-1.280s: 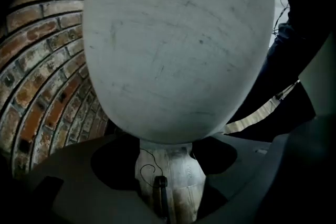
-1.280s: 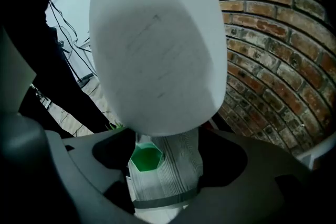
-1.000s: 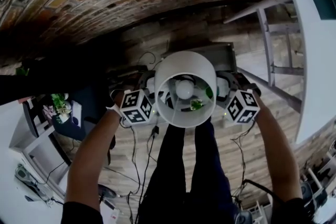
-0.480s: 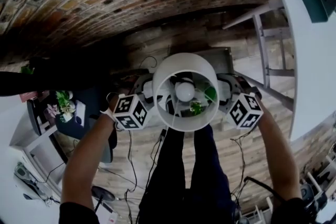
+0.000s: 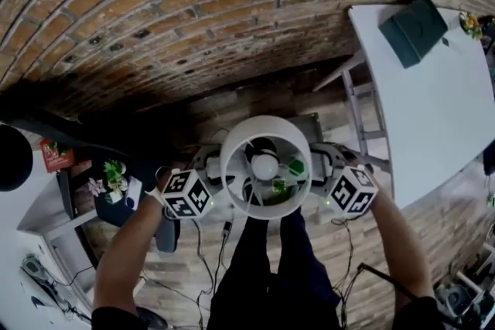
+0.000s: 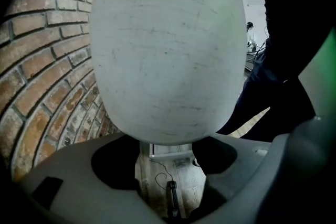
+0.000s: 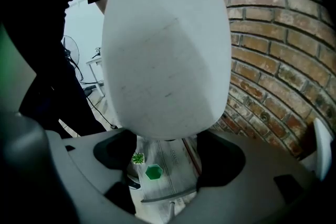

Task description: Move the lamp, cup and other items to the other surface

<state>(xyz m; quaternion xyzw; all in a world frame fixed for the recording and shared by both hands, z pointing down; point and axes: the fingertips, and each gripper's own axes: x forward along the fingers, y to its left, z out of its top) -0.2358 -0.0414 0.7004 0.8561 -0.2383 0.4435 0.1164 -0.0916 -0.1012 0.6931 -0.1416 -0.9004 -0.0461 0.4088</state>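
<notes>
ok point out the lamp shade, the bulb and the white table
lamp shade (image 5: 265, 125), head view, far side of its white rim
bulb (image 5: 265, 165), head view, its round middle
white table (image 5: 433, 112), head view, bare part of its top

lamp (image 5: 265, 165) | white, drum-shaped | upright | held in mid-air

lamp (image 5: 265, 166) between left gripper (image 5: 210, 171) and right gripper (image 5: 319, 166), wall (image 5: 155, 11) behind
</notes>
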